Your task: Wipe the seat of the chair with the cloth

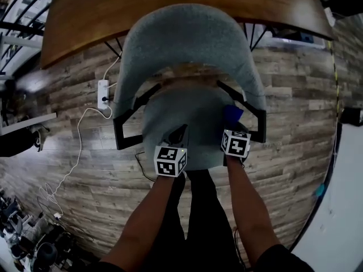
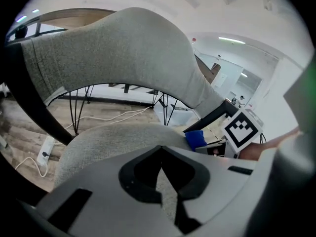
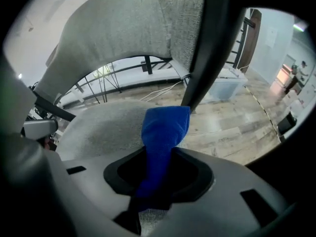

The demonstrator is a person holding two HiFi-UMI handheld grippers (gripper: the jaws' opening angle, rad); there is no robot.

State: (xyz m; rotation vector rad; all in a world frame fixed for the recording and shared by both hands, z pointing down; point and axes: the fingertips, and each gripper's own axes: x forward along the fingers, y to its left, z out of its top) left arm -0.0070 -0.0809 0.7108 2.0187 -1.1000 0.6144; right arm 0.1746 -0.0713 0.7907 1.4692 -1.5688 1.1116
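Right gripper [image 3: 153, 191] jaws pinch cloth [image 3: 165, 127], lengthwise along jaws, tip toward backrest [image 3: 123, 33]; left gripper [image 2: 160, 181] jaws together.

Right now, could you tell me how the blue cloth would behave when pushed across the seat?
The blue cloth is probably floppy: it bunches into a narrow fold where the right claw pinches it. It seems light: its free end sticks out past the jaws without drooping. It would likely drag, not slide, on the coarse weave of the seat.
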